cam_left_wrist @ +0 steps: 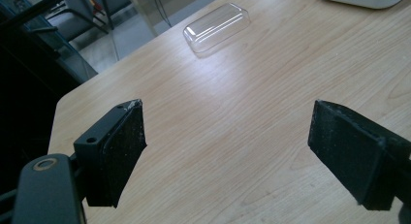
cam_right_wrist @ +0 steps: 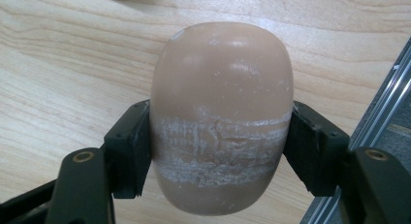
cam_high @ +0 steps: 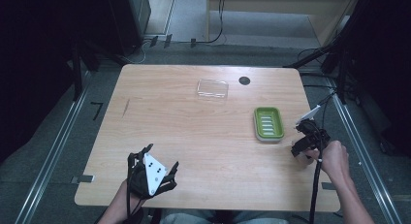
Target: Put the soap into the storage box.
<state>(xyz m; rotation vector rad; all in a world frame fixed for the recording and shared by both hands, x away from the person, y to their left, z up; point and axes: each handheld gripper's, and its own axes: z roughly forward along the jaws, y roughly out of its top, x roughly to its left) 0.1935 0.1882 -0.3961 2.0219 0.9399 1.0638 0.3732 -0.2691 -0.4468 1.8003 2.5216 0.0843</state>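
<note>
Right tongs [cam_right_wrist: 220, 151] pinch an unmarked tan soap bar [cam_right_wrist: 220, 117]; left tongs [cam_left_wrist: 228, 156] spread wide, empty.

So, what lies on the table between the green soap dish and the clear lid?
Nothing: in the high view, only bare wood of the table separates the green soap dish from the clear lid.

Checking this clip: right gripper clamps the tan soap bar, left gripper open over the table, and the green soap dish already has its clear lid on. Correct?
Not quite: the clear lid lies apart on the table, and the green soap dish is uncovered, per the high view. The rest holds.
</note>
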